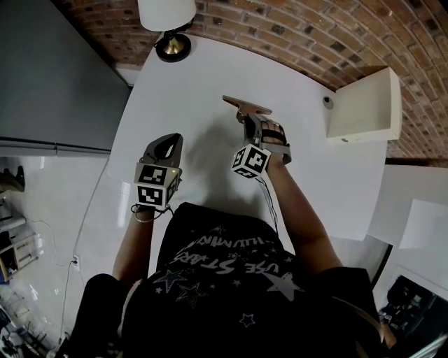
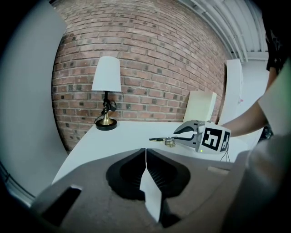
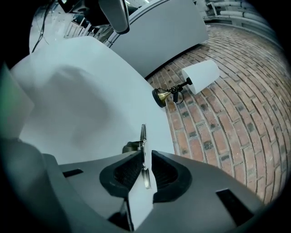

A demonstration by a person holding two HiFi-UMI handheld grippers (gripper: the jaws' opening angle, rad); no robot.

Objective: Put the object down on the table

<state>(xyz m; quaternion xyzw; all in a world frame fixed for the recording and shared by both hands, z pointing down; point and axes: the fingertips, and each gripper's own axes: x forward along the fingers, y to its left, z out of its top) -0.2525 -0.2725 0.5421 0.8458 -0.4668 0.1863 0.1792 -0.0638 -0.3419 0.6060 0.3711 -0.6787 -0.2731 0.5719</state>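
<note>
Jaws of right gripper clench a thin object, unidentifiable edge-on; left gripper jaws pressed together.

head: steeply down over table | left gripper view: faces lamp, brick wall | right: rolled, same lamp

Lamp: far left corner of the surface, by the brick wall. Box: beyond its right edge.
</note>
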